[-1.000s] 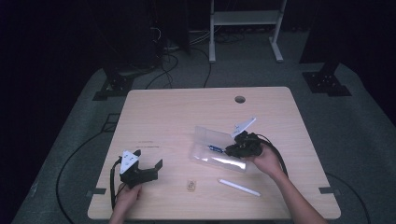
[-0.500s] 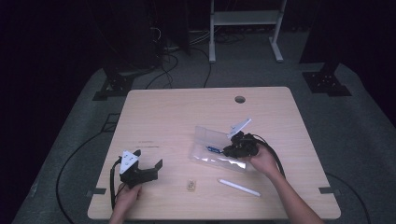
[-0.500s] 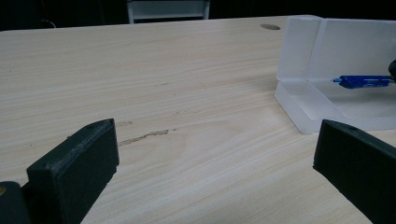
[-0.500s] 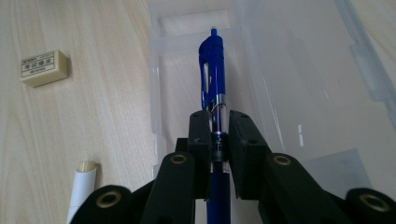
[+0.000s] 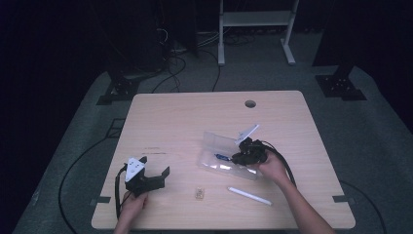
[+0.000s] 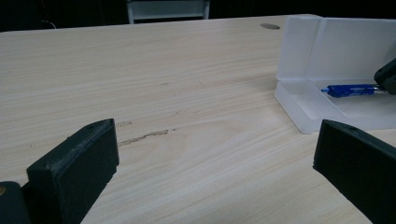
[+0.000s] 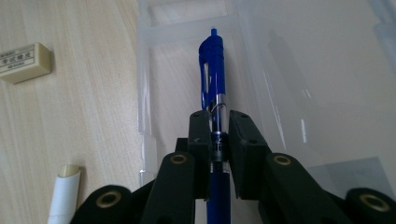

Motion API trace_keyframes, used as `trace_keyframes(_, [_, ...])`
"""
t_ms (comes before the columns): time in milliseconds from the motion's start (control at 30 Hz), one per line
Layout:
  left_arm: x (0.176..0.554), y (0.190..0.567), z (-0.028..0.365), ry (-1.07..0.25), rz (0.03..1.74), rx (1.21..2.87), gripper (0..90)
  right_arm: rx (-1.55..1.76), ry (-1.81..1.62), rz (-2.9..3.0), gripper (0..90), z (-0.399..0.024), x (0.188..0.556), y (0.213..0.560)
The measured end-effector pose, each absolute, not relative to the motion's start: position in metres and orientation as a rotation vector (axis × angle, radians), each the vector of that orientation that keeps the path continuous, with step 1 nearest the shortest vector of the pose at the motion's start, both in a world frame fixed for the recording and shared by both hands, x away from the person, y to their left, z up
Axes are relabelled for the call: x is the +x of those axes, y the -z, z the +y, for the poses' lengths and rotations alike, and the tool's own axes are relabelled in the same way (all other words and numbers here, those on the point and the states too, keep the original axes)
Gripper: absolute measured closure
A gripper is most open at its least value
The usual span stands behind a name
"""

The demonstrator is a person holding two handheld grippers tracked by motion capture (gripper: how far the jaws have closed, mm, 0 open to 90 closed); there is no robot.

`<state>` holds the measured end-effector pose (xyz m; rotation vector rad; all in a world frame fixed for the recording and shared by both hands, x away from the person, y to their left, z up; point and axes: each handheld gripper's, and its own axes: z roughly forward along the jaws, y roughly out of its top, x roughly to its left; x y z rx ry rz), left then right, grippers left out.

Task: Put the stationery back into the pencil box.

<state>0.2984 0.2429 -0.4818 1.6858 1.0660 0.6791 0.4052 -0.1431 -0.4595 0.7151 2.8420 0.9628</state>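
The right gripper (image 7: 218, 126) clamps a blue pen (image 7: 212, 70) inside the clear box (image 7: 289, 70), hiding its lower barrel. The left gripper (image 5: 155, 171), well apart from the box, gapes wide.

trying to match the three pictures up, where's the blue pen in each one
High view: blue pen right of centre, inside the clear plastic case.
Left gripper view: blue pen at the right edge, low in the open case.
Right gripper view: blue pen at centre, clamped between the jaws.
Shared landmark: the case.
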Motion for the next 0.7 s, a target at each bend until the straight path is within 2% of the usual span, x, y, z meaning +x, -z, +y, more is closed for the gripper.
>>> trace_keyframes(567, [0.298,0.482,0.243,-0.679,1.065,1.684,0.0,0.728,-0.937,2.867,78.4,-0.140,0.409,0.471])
trace_keyframes(700, [0.298,0.482,0.243,-0.678,1.066,1.683,0.0,0.735,-0.960,2.871,73.3,-0.141,0.409,0.471])
